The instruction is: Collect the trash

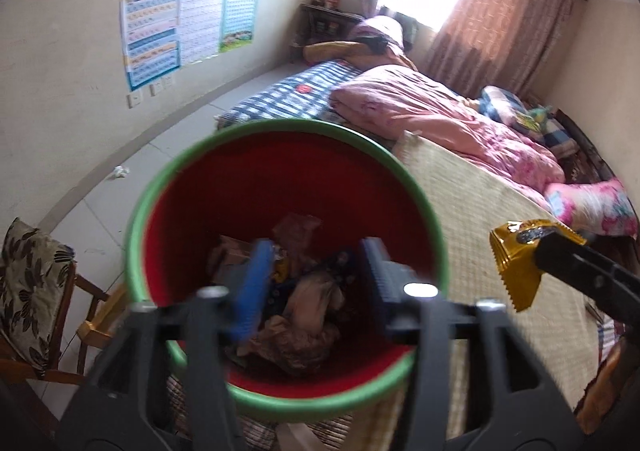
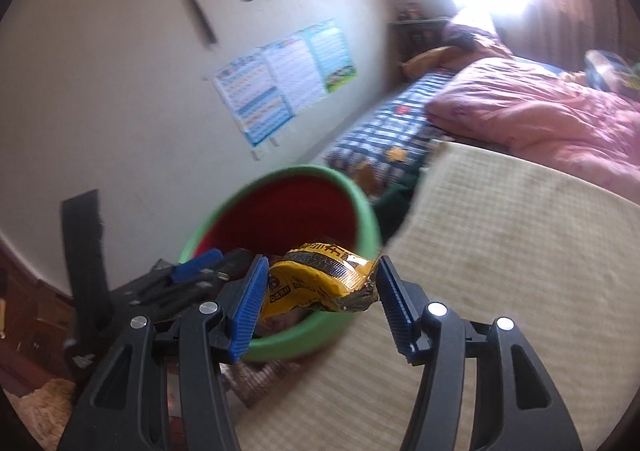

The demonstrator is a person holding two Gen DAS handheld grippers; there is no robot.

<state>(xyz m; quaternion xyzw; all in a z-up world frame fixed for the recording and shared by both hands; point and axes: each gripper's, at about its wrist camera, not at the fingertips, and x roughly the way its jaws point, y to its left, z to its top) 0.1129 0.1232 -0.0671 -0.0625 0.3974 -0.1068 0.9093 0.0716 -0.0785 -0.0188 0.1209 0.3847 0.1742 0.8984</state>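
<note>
A round bin (image 1: pixel 288 127) with a green rim and red inside fills the middle of the left wrist view; crumpled wrappers (image 1: pixel 308 315) lie in its bottom. My left gripper (image 1: pixel 316 283) stands with its blue pads over the bin's near rim; whether it clamps the rim I cannot tell. My right gripper (image 2: pixel 322 291) is shut on a yellow snack wrapper (image 2: pixel 320 279) and holds it at the bin's (image 2: pixel 360 211) near rim. From the left wrist view the wrapper (image 1: pixel 514 267) hangs just right of the bin. A crumpled white paper (image 1: pixel 119 172) lies on the floor by the wall.
The bin is at the edge of a bed covered by a cream checked mat (image 1: pixel 480 211), with pink quilts (image 1: pixel 440 111) and a plaid blanket (image 1: pixel 288 95) behind. A wooden chair with a patterned cushion (image 1: pixel 28 283) stands at the left. Posters (image 1: pixel 180 23) hang on the wall.
</note>
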